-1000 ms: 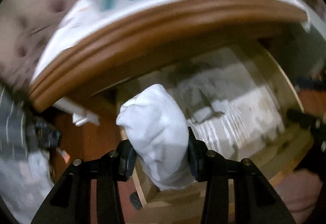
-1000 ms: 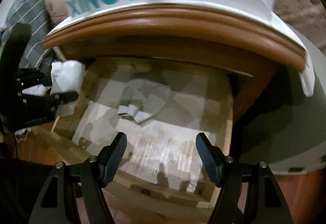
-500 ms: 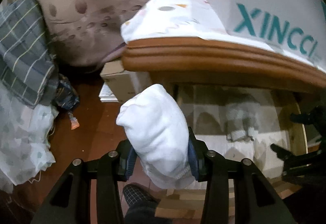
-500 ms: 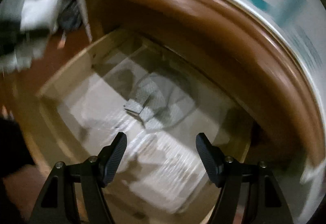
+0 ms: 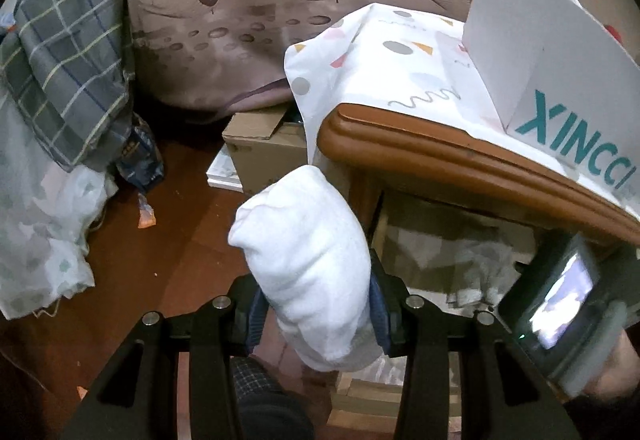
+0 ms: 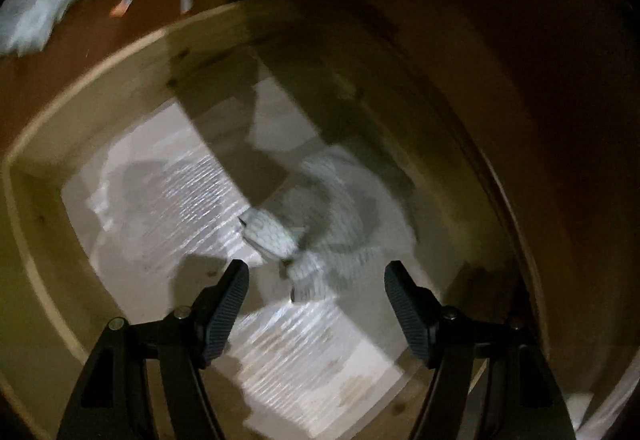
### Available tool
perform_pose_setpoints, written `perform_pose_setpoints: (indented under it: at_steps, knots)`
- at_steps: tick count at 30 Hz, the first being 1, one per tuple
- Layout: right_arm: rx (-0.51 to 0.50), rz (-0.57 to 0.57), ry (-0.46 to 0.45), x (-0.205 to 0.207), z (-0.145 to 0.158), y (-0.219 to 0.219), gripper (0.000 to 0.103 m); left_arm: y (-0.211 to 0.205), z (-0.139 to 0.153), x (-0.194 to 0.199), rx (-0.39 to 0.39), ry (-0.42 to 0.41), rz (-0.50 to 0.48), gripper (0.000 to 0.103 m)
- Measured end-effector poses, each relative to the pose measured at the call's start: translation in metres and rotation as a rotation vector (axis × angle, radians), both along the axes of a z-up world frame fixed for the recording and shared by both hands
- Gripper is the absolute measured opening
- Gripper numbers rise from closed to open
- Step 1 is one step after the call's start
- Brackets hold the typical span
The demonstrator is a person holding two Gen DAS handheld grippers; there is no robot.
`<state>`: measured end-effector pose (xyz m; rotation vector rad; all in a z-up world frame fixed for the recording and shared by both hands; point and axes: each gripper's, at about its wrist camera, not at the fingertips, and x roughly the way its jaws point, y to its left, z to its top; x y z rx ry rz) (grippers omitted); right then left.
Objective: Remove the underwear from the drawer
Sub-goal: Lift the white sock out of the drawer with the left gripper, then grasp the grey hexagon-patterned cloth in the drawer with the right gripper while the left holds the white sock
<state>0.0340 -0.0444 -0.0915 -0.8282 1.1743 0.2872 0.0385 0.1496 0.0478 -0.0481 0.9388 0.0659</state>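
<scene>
Across the upper part of my left view hangs a brown curtain [image 5: 280, 0] printed with leaves, and below it the reddish floor [image 5: 168, 240] fills the lower left. On the right stands the wooden table [image 5: 440, 144], its rounded edge running down toward the right, with a patterned white cloth [image 5: 380, 60] draped over its top and a white box lettered in teal [image 5: 560, 80] sitting on that. A checked grey fabric [image 5: 68, 72] hangs at the upper left, and a cardboard box [image 5: 260, 152] sits on the floor at centre, just beside the table

In my right view the open drawer [image 6: 48, 248] takes up most of the frame, its pale wooden walls curving around a light liner. A grey patterned underwear [image 6: 320, 224] lies crumpled on the drawer bottom, a little right of centre; the picture is blurred, so I cannot make out its folds

My right tool [image 6: 316, 304] has its jaws wide apart with nothing between them, above the crumpled garment and not touching it

My left tool [image 5: 316, 316] is clamped on a white underwear [image 5: 308, 280], rolled into a bundle that sticks up from between the pads at centre frame, outside the drawer and in front of the table's corner
</scene>
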Motion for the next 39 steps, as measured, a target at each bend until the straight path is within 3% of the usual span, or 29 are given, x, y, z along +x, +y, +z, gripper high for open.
perform_pose_setpoints:
  at_steps: [2,5,7,10,12,15,19,23,30,39]
  knots:
    - [-0.135,0.131,-0.039,-0.007,-0.013,0.012,0.072,0.001,0.002,-0.001,0.006,-0.008,-0.001,0.040]
    - [-0.270,0.259,-0.029,-0.014,-0.024,0.019,0.072,0.003,0.002,0.000,-0.005,-0.008,0.001,0.040]
    - [-0.416,0.377,0.007,-0.024,-0.035,0.019,0.072,0.004,0.002,0.001,-0.024,-0.004,0.001,0.040]
    - [-0.661,0.654,0.093,-0.051,-0.053,0.011,0.072,0.002,0.002,0.000,-0.026,-0.005,0.000,0.040]
    - [-0.759,0.768,0.137,-0.060,-0.059,0.004,0.072,0.001,0.002,0.000,-0.025,-0.008,0.000,0.040]
    - [-0.772,0.758,0.166,-0.053,-0.061,0.002,0.072,0.003,0.003,-0.001,-0.034,-0.011,0.009,0.040]
    - [-0.815,0.795,0.080,-0.040,-0.062,0.008,0.076,0.005,0.001,0.000,-0.032,-0.004,0.015,0.040]
    - [-0.969,0.925,0.216,-0.048,-0.078,-0.007,0.079,0.005,0.001,0.000,-0.046,-0.003,0.005,0.040]
    - [-1.169,1.049,0.333,-0.049,-0.096,-0.029,0.080,0.005,0.001,0.000,-0.058,0.002,-0.005,0.040]
    - [-1.199,1.153,0.335,-0.055,-0.124,-0.002,0.083,0.005,0.003,-0.001,-0.072,-0.002,-0.016,0.040]
